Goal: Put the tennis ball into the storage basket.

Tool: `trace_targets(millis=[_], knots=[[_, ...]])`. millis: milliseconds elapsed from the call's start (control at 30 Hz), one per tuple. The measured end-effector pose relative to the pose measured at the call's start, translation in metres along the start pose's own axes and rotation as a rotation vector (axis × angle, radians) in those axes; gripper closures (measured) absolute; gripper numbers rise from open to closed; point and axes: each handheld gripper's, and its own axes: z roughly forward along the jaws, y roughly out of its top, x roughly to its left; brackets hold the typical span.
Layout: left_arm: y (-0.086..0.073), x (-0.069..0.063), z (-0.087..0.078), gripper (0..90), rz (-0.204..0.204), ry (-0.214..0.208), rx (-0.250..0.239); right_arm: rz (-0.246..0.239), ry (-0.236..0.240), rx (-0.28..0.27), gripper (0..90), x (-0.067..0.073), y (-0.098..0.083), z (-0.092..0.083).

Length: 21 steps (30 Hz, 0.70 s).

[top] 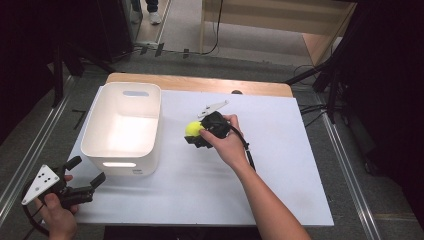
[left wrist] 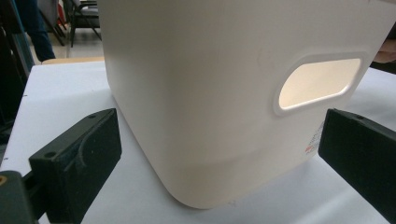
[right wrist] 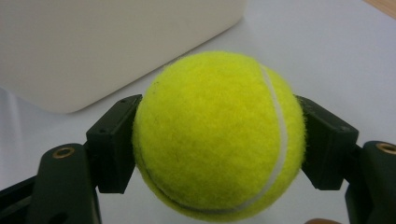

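1. High view: we locate the right gripper [top: 201, 134] above the middle of the white surface [top: 280, 190], just to the right of the white bin [top: 122, 129].
2. Right gripper view: we confirm that both jaws are clamped on the tennis ball [right wrist: 219, 135], one pad on each side. The ball appears lifted clear of the surface, though we cannot confirm the gap.
3. Left gripper view: we find the left gripper [left wrist: 219, 158] with its jaws spread wide, aimed at the bin's near wall with nothing between them. In the high view it rests at the near left corner of the surface.
4. Step in hand, as we judge it: transport of the gripped ball toward the bin.
5. Next move, as we judge it: carry the ball left over the bin's rim, centre it above the opening, then part the jaws. Keep the grip firm until the ball is past the rim.
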Motion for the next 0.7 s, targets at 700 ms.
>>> trace_targets(millis=[700], knots=[[0.0, 0.0, 0.0, 0.0, -0.001, -0.001, 0.0, -0.046, 0.031, -0.018, 23.0, 0.013, 0.022, 0.001]])
